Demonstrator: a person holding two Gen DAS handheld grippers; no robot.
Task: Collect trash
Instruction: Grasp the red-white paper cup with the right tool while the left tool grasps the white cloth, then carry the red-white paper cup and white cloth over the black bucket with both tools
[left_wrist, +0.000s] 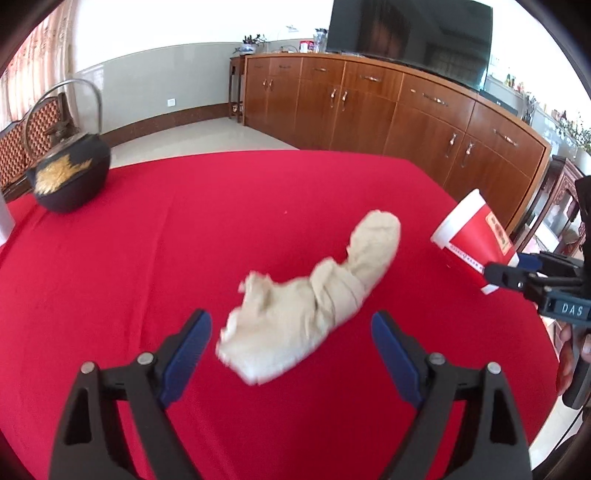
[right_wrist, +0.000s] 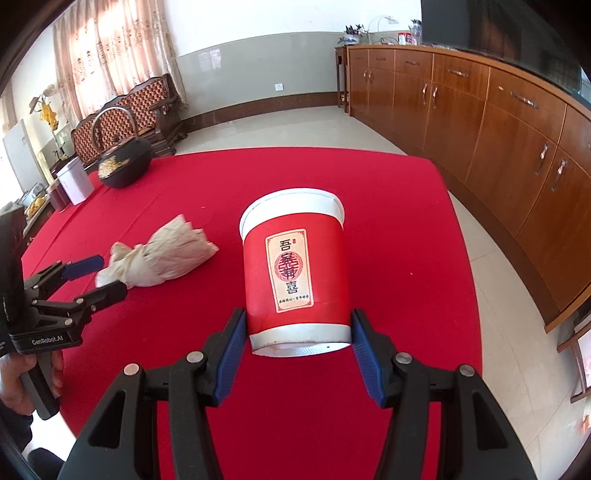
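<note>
A crumpled beige paper wad (left_wrist: 310, 299) lies on the red tablecloth (left_wrist: 147, 258), slightly blurred. My left gripper (left_wrist: 291, 321) is open, its blue pads standing wide on either side of the wad's near end without touching it. In the right wrist view the wad (right_wrist: 162, 254) shows its tail between the left gripper's (right_wrist: 99, 277) fingers. My right gripper (right_wrist: 299, 317) is shut on the base of a red and white paper cup (right_wrist: 295, 266), held above the cloth with its mouth tilted away. In the left wrist view that cup (left_wrist: 469, 236) hangs at the right, just beyond the wad.
A black iron teapot (left_wrist: 70, 177) with gold marks stands at the table's far left. A white tin (right_wrist: 75, 182) and a dark jar (right_wrist: 57, 195) stand beside it. A long wooden sideboard (left_wrist: 369, 110) runs behind the table. A person's hand (right_wrist: 18, 380) holds the left gripper's handle.
</note>
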